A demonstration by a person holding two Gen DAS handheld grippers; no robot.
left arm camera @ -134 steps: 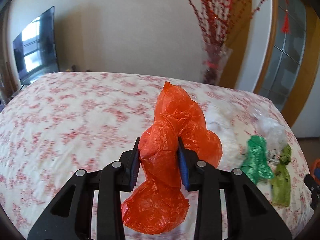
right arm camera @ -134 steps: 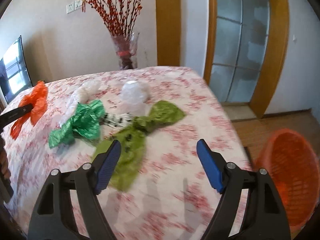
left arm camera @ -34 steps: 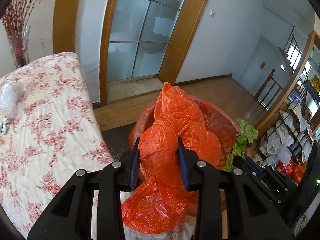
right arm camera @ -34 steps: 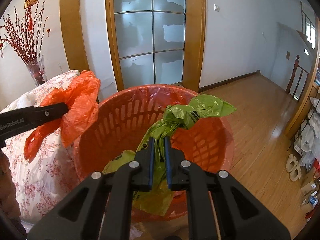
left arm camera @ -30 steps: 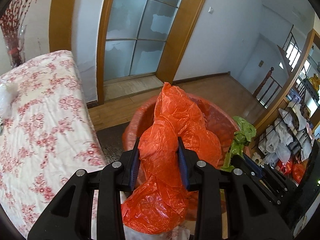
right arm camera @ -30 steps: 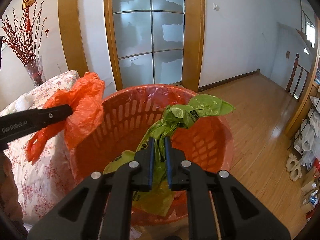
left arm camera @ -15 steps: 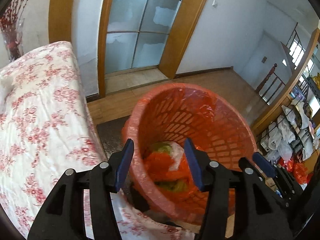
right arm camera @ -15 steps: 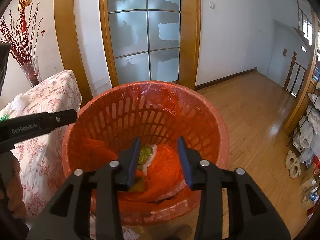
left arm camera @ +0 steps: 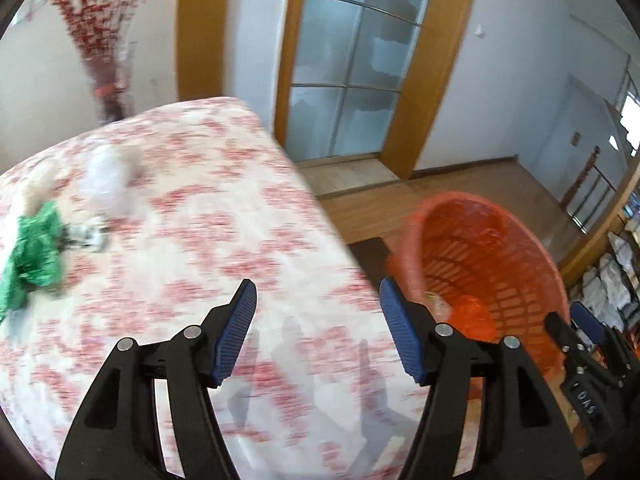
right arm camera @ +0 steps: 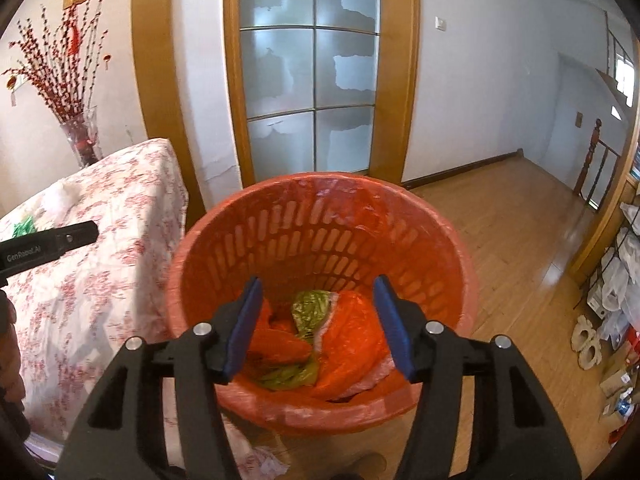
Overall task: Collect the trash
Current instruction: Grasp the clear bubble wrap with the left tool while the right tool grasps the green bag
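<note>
An orange plastic basket (right arm camera: 320,236) stands on the floor beside the table, and it shows at the right in the left wrist view as the basket (left arm camera: 500,256). Inside lie the orange bag (right arm camera: 352,336) and the olive-green bag (right arm camera: 310,308). My right gripper (right arm camera: 316,320) hangs over the basket, its jaws opening with nothing between them. My left gripper (left arm camera: 316,330) is over the table's corner, jaws opening and empty. On the floral tablecloth (left arm camera: 200,248) lie a green bag (left arm camera: 36,248), a clear bag (left arm camera: 106,176) and a small wrapper (left arm camera: 86,236).
A vase of red branches (right arm camera: 80,140) stands behind the table. A glass door with a wooden frame (right arm camera: 312,72) is behind the basket. Wooden floor (right arm camera: 520,232) spreads to the right, with a shelf of goods (right arm camera: 616,312) at the far right.
Both grippers let go: the orange bag and the olive-green bag dropped into the basket. The left gripper then swung left, back over the table. Both jaws widened.
</note>
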